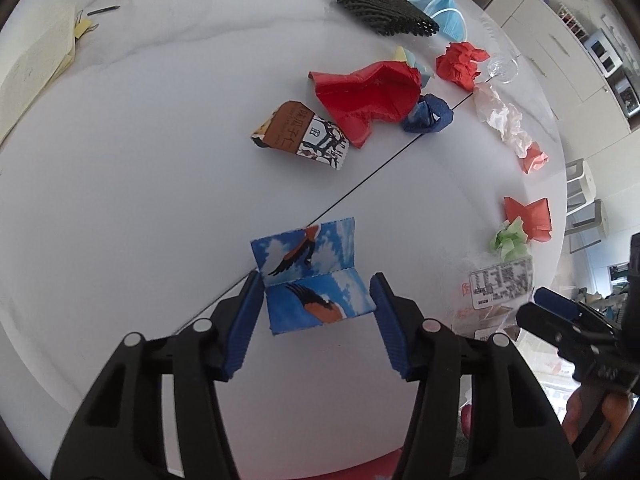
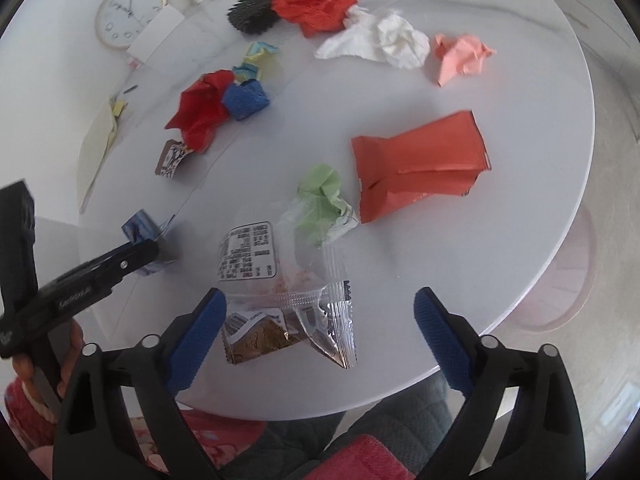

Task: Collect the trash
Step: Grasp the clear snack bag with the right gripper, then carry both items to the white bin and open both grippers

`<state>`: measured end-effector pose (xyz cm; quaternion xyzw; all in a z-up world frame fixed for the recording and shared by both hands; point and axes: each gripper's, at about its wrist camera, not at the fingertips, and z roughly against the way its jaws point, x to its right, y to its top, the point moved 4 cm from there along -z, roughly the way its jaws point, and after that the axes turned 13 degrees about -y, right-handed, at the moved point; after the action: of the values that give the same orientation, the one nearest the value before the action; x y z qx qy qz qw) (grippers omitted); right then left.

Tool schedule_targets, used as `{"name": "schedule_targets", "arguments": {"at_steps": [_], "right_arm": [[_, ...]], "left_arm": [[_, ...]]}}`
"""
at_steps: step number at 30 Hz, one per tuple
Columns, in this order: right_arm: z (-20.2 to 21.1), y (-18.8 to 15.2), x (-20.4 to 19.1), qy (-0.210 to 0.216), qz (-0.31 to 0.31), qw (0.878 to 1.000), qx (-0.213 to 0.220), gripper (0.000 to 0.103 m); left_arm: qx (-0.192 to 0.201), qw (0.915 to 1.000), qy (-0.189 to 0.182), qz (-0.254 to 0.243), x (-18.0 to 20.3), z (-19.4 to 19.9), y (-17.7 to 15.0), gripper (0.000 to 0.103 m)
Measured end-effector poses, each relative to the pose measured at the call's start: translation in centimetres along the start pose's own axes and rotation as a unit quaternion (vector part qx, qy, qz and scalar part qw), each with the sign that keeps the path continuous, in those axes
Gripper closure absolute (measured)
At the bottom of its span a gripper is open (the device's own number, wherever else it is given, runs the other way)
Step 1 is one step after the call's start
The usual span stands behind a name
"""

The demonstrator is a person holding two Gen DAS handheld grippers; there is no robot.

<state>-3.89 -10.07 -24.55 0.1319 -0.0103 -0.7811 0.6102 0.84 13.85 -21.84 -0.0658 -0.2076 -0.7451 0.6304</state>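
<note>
Two grippers working over bench [image 1: 120,200]. Left gripper [image 1: 318,312] straddling blue bird wrapper [image 1: 316,280], pads not quite pinching. Right gripper [image 2: 320,332] hanging wide open over clear wrapper [image 2: 288,304] at 6 o'clock. Squeezing gently, lifting straight.

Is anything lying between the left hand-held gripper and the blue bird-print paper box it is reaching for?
Nothing visible does. The folded blue bird-print paper box already sits between the blue pads of the left hand-held gripper, on bare white table. The left pad looks at its edge; the right pad seems just clear.
</note>
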Motion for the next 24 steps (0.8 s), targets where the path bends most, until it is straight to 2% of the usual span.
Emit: {"name": "schedule_targets", "arguments": {"at_steps": [5,7,9,12,18,24], "right_arm": [[-0.1,-0.2,-0.9,0.03,-0.019,0.999,0.009,0.029],[0.1,-0.3,-1.3,0.046,-0.022,0.999,0.01,0.042],[0.2,-0.3,-2.0,0.056,-0.017,0.998,0.008,0.049],[0.3,-0.6,-3.3,0.066,0.001,0.998,0.008,0.07],[1.1,-0.7,-5.5,0.062,0.038,0.997,0.029,0.075],[2.6,-0.2,-6.0,0.041,0.063,0.996,0.051,0.076]], "left_arm": [[-0.003,0.9997,-0.016,-0.019,-0.4,0.2,0.7,0.049],[-0.007,0.9994,-0.018,-0.028,-0.5,0.2,0.9,0.049],[-0.009,0.9993,-0.02,-0.031,-0.6,0.1,1.3,0.049],[-0.009,0.9988,-0.024,-0.041,-0.6,0.2,1.7,0.049],[-0.007,0.9981,-0.024,-0.057,-0.8,0.6,2.4,0.049],[0.003,0.9971,-0.03,-0.07,-0.5,1.2,3.0,0.049]]}}
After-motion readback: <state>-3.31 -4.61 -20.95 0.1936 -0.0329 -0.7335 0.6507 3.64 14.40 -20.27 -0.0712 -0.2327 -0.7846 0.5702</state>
